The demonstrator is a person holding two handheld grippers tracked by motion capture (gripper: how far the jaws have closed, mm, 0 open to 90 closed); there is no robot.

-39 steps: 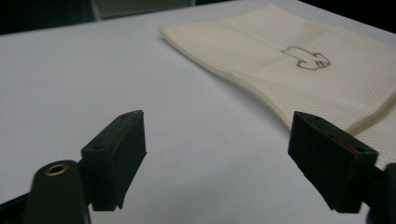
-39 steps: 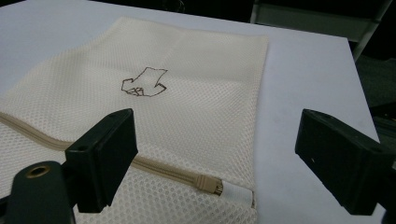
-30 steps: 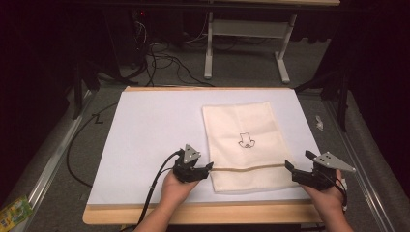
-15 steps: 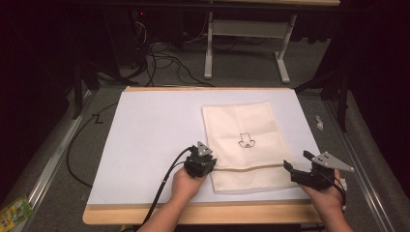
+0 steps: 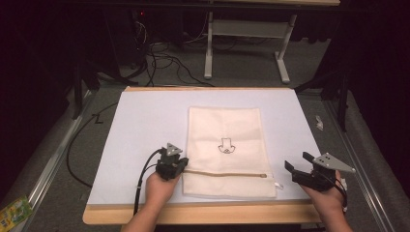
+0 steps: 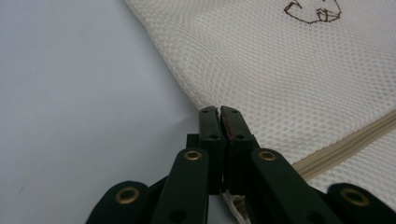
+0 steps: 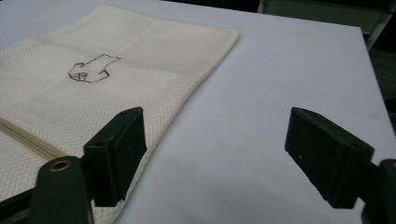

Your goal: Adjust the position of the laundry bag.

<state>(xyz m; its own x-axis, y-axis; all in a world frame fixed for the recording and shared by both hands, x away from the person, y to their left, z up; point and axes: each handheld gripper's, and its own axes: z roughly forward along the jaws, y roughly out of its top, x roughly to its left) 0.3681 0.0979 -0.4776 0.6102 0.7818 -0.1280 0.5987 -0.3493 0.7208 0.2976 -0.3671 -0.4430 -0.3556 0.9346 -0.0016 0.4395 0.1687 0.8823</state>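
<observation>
Jaws of my left gripper (image 5: 180, 166) are pressed together at the zipper (image 5: 225, 174) end on the mesh bag's (image 5: 225, 128) left edge; whether they pinch anything, I cannot tell. My right gripper (image 5: 297, 166) hangs spread wide, right of the bag. Farther off, the bag lies flat on the tabletop (image 5: 140, 121).

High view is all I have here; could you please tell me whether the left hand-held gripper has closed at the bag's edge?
Observer: Yes. In the left gripper view, the left hand-held gripper has its jaws pressed together at the edge of the mesh bag, with a scrap of fabric showing between them lower down.
Operator: Thank you. And how wide is the right one, please?
Observer: The right hand-held gripper is wide open. In its own view, one jaw lies over the bag's side edge and the other over the bare white mat.
</observation>
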